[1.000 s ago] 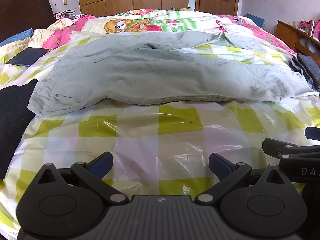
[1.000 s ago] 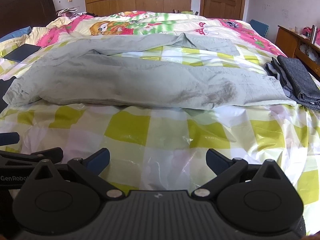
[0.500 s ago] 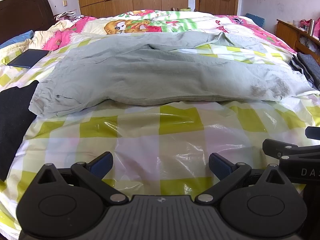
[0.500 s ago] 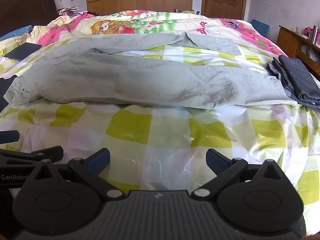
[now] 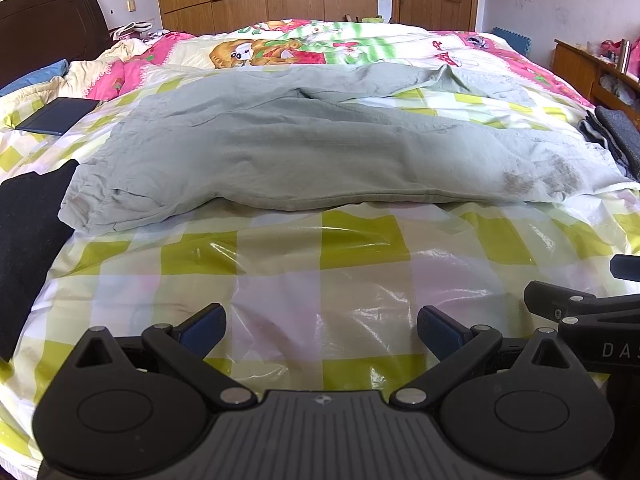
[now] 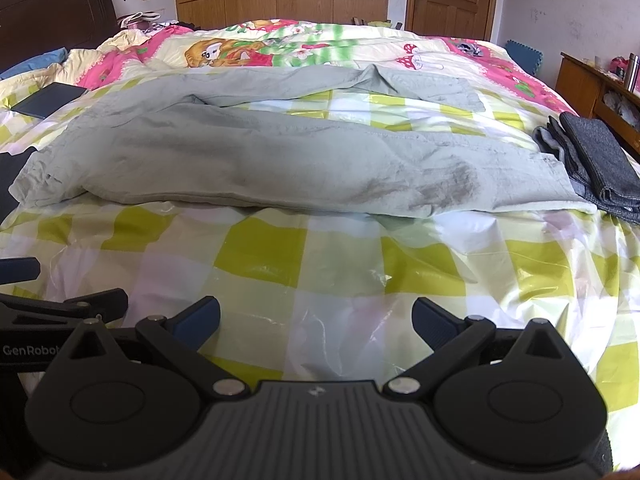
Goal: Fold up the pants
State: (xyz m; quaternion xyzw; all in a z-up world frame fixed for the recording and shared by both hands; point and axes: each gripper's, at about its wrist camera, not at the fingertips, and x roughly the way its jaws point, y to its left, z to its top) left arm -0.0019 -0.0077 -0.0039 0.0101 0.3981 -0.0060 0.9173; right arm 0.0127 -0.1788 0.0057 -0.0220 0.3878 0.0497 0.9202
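Left gripper (image 5: 320, 330) is spread wide with nothing between its fingers, hovering over bare checked plastic sheet (image 5: 280, 280) at bottom centre of its frame. Right gripper (image 6: 316, 320): same, jaws apart and empty, bottom centre of its view.

Pale green pants (image 5: 300, 160) lie across mid-frame, sideways to both cameras, well apart from both grippers. Waistband (image 5: 92, 200) sits at left; near leg hem (image 5: 592, 180) at right. The 2nd leg (image 6: 320, 80) splays toward upper right of the right view, so the legs aren't stacked.

Handling, my read: thin woven cloth, light, limp, won't hold shape when lifted. It'll likely slide easily on the glossy sheet, so drag may shift the whole garment. Best pinch points look like the waistband's thick edge on the left and a leg hem on the right.

Counts: 1 pants, 2 legs, 2 grippers. Also 1 folded grey garment stack (image 6: 592, 160) at right edge, touching the near hem; 1 black cloth (image 5: 28, 240) at left edge; 1 dark flat tablet-like item (image 5: 56, 116) upper left.
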